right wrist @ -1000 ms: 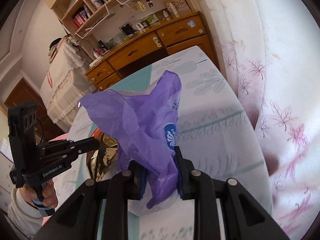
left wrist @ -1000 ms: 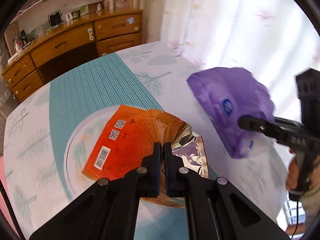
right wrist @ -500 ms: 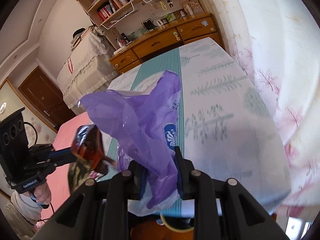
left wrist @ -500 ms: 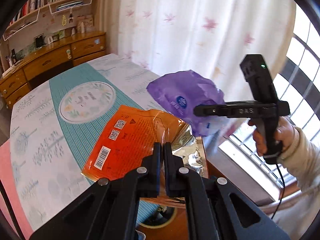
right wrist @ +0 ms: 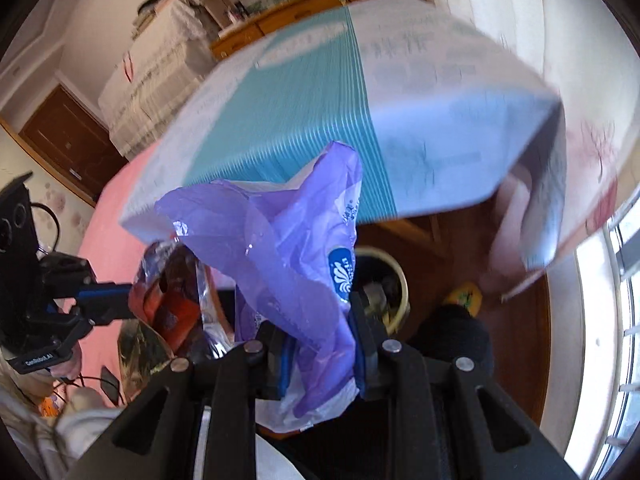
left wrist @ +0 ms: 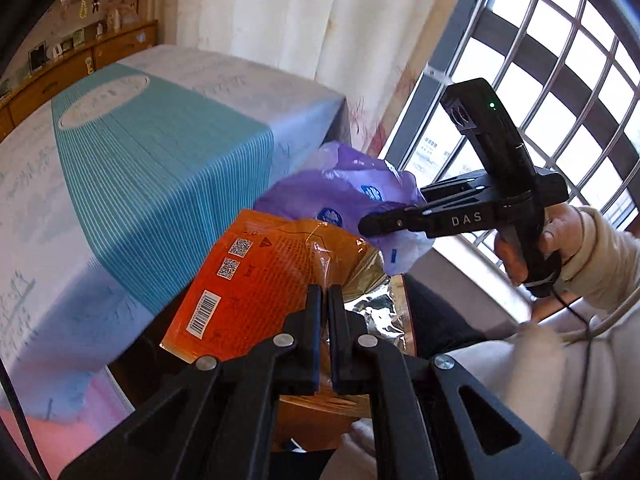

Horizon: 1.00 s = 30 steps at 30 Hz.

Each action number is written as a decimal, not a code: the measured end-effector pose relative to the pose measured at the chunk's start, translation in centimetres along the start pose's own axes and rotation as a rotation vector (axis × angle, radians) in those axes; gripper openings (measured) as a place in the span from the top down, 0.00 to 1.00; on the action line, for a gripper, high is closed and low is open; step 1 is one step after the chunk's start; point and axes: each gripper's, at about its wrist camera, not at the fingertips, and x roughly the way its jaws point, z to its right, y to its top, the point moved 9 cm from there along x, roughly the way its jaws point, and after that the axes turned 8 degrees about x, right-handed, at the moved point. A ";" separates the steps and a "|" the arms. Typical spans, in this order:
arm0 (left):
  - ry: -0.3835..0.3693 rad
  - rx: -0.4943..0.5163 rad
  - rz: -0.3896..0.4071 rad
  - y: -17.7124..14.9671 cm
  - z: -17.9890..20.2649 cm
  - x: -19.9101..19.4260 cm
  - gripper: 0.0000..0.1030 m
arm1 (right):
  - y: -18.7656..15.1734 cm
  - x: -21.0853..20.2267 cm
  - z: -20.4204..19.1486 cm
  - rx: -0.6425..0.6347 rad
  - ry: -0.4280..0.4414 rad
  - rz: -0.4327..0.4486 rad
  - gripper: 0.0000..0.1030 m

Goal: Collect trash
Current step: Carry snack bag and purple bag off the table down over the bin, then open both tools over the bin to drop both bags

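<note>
My left gripper (left wrist: 323,300) is shut on an orange snack wrapper (left wrist: 256,276) with a foil inside, held in the air off the table's near edge. My right gripper (right wrist: 320,320) is shut on a crumpled purple plastic wrapper (right wrist: 280,248), which hangs just beyond the orange one. In the left wrist view that purple wrapper (left wrist: 344,196) sits in the right gripper (left wrist: 372,224), held by a hand in a cream sleeve. A round bin (right wrist: 384,280) with a pale rim stands on the wooden floor below, partly hidden behind the purple wrapper.
The table with its teal and white cloth (left wrist: 152,152) lies behind both grippers, its corner near the curtain (left wrist: 304,20). A barred window (left wrist: 560,80) fills the right. A yellow slipper (right wrist: 464,298) lies on the floor by the bin. A wooden dresser (right wrist: 320,4) stands at the back.
Both grippers have swung off the tabletop and past its edge, carrying their wrappers. The floor and the bin have come into the right wrist view. Neither grip has changed.
</note>
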 end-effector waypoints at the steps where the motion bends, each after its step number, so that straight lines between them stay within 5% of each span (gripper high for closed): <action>1: -0.001 0.001 -0.018 -0.9 0.3 0.9 0.99 | -1.1 0.8 0.3 0.008 -0.004 -0.026 0.77; 8: 0.030 0.017 -0.114 -5.6 -1.3 8.5 0.99 | -4.3 9.0 3.9 0.125 -0.038 -0.181 0.77; 21: 0.120 -0.121 -0.264 -12.1 -9.3 22.7 0.98 | -4.9 23.6 10.1 0.310 -0.199 -0.335 0.77; 30: 0.153 -0.190 -0.301 -11.9 -12.8 28.8 0.96 | -4.0 29.0 10.5 0.353 -0.230 -0.377 0.74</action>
